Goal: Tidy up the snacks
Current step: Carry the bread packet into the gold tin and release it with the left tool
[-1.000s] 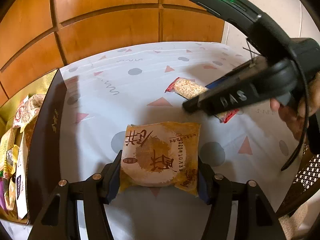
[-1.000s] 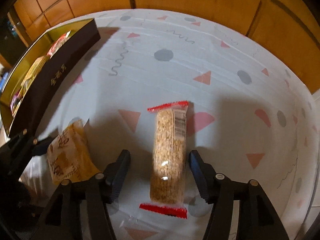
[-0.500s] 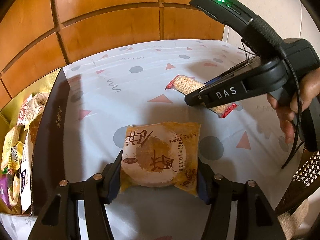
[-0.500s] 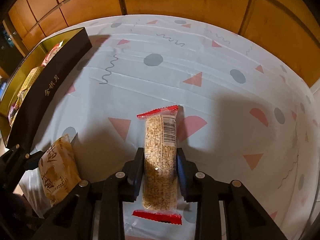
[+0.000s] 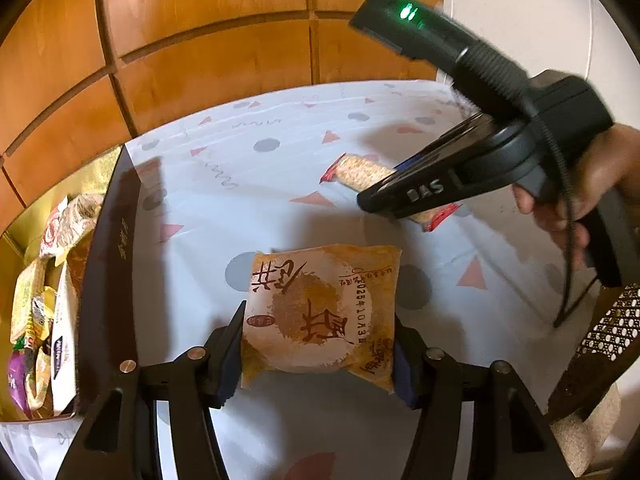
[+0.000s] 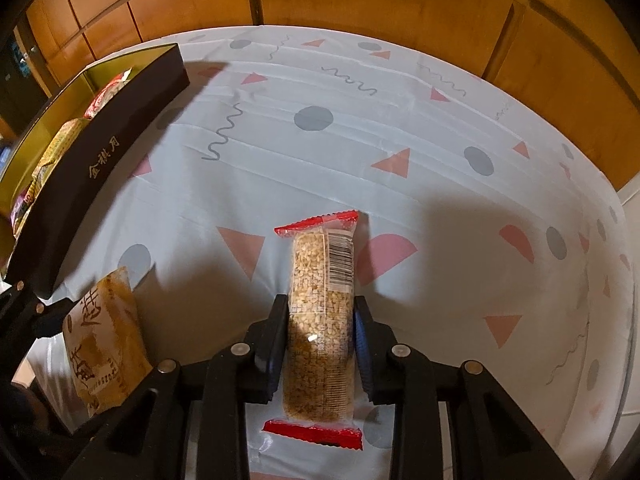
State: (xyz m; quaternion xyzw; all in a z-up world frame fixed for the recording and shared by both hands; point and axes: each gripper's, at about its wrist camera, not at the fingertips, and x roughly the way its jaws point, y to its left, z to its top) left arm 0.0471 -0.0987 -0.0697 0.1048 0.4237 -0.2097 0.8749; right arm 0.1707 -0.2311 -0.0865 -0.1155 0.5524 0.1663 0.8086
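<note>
Clamping the grain bar point(image 6: 322, 320) since earlier, right gripper point(image 6: 320, 332) lifts; left gripper point(image 5: 318, 344) still pinches pastry packet point(image 5: 320, 312).

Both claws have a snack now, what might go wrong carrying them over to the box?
The right claw pinches the long bar at its middle, so it may pivot or crack. The left claw grips the flat pastry pack only by its edges, so it may buckle and slip. The box already holds snacks, and both claws heading there might collide.
</note>
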